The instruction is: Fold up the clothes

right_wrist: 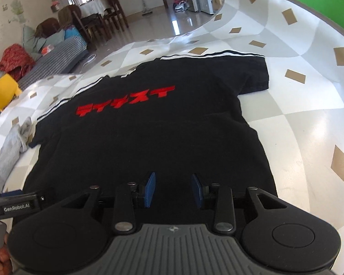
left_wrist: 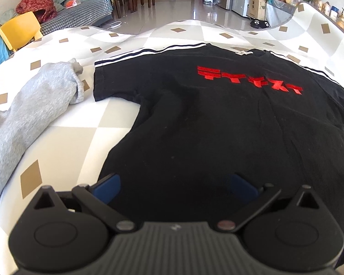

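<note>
Close to the cameras, the left gripper (left_wrist: 175,184) has its blue pads spread wide apart, with nothing in them. The right gripper (right_wrist: 173,190) is only partly open, and nothing is between its pads either. Both hang over the bottom part of the black T-shirt (left_wrist: 217,123), which lies flat and face up on the checkered table cover (left_wrist: 80,137).

The shirt looks soft, thin and light. It will flop and bend when lifted, and it may slide a bit on the smooth cover. I think the best places to pinch it are the bottom edge, or a sleeve (right_wrist: 256,75) near its end, since a thin edge fits between the pads.

The bottom hem is hard to see, because the grippers cover it in both views. Farther off is the red print (left_wrist: 250,80), and I cannot read it. The far right side of the shirt is cut off in the left view. To the left lies a grey garment (left_wrist: 34,105), partly out of the picture, so I cannot tell what kind it is
</note>
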A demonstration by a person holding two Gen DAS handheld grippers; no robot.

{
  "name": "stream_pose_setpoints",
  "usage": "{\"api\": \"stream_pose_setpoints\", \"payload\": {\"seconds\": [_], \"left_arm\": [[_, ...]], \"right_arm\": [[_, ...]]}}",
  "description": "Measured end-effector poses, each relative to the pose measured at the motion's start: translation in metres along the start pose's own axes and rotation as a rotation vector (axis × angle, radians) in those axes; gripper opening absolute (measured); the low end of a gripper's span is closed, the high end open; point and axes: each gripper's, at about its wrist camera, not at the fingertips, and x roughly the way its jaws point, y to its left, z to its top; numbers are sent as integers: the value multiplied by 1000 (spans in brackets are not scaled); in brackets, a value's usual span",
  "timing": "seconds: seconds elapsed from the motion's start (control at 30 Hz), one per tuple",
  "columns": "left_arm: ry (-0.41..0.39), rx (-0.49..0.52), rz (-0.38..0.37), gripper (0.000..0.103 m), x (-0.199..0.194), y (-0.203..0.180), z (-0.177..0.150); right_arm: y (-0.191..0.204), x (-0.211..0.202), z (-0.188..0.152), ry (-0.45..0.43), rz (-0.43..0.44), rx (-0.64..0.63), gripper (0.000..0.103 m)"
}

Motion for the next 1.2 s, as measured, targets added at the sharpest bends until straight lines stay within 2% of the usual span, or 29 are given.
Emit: {"api": "stream_pose_setpoints", "payload": {"seconds": [0.17,0.4,0.57,0.77,0.93,1.0,1.13,1.2], "left_arm": [[31,13,-27,103,-2,-3,-8],[57,39,-41,103,-5,-5,-18],[75,54,-44,103,-8,-4,-21],[95,73,-39,103,-12,-5,-28],[106,70,-23,103,-15,-1,-33],[111,64,-15,103,-16,2,-35],[111,42,-9,103,-18,6,-37],[106,33,-7,103,-20,7,-37]], "right_arm": [[6,8,-6,51,-30,-33,36],[1,9,-7,56,-74,-31,36],[-6,10,-6,48,-184,-57,37],[-23,9,-2,40,-207,12,39],[-24,9,-2,31,-220,-1,39],[-28,10,-1,30,-258,11,47],[-42,8,1,45,-241,117,47],[-39,2,0,46,-237,117,47]]}}
